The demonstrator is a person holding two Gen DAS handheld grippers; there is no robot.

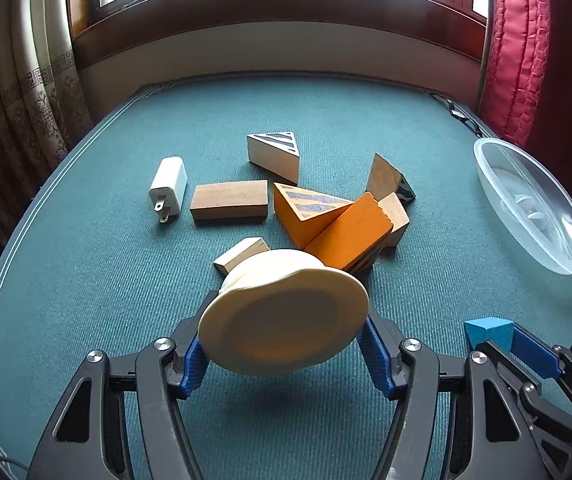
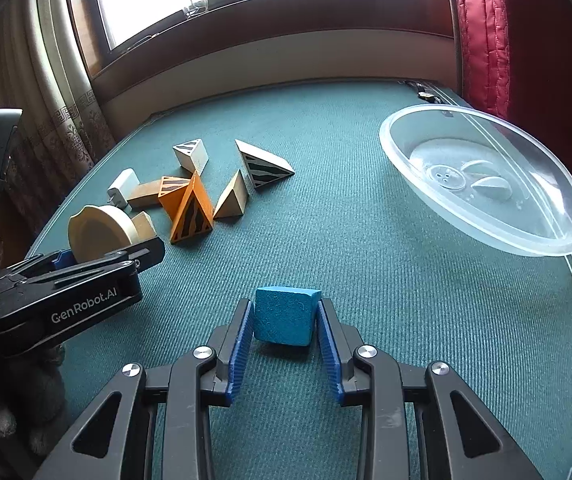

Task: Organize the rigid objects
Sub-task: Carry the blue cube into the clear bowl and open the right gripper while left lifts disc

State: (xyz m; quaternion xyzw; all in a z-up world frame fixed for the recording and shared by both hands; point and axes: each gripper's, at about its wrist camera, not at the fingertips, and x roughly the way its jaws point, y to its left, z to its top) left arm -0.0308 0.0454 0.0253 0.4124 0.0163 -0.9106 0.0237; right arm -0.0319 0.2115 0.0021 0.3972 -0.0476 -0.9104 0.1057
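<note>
My left gripper [image 1: 283,344] is shut on a cream round lid-like object [image 1: 283,320] and holds it above the green table [image 1: 85,280]; it also shows in the right wrist view [image 2: 99,234]. My right gripper [image 2: 284,320] is shut on a blue block [image 2: 284,315], also seen at the lower right of the left wrist view [image 1: 490,330]. Several wooden blocks lie mid-table: an orange striped wedge [image 1: 306,210], an orange block [image 1: 350,232], a brown brick [image 1: 229,200], a white striped wedge [image 1: 273,156]. A white charger [image 1: 168,186] lies to their left.
A clear plastic bowl [image 2: 482,184] sits at the table's right edge; it holds small pieces. A window sill and wall run behind the table, with patterned curtains at left and a red curtain [image 1: 518,52] at right.
</note>
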